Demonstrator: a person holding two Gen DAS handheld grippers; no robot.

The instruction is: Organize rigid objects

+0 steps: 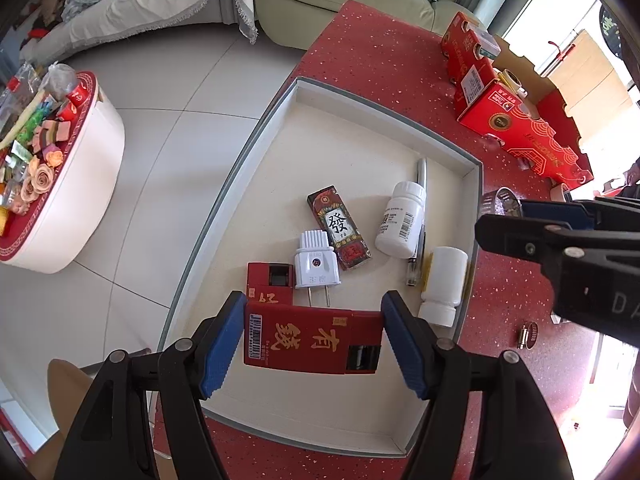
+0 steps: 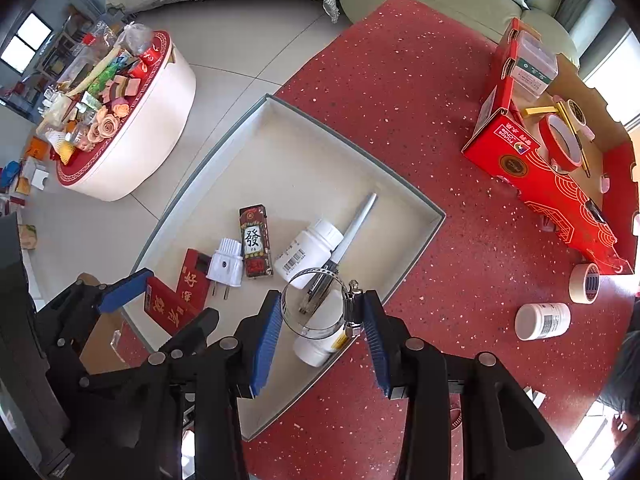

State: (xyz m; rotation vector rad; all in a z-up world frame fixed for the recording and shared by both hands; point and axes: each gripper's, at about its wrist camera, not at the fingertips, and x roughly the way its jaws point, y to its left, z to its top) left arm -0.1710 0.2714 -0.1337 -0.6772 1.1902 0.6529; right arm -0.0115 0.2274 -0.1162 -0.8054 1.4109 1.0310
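My left gripper (image 1: 313, 340) is shut on a red box with gold characters (image 1: 312, 340) and holds it over the near end of the white tray (image 1: 340, 128). My right gripper (image 2: 318, 320) is shut on a metal hose clamp (image 2: 316, 304) and holds it above the tray's right side. In the tray lie a second red box (image 1: 268, 284), a white plug (image 1: 316, 266), a mahjong-print box (image 1: 339, 227), two white bottles (image 1: 402, 220) (image 1: 444, 280) and a silver pen (image 1: 420, 208).
The tray sits on a red speckled table (image 2: 400, 80). A small hose clamp (image 1: 526, 334) lies on the table. In the right wrist view a white bottle (image 2: 542, 320) and tape roll (image 2: 584, 282) lie right, by an open red carton (image 2: 552, 184). A cluttered round stool (image 2: 132, 128) stands left.
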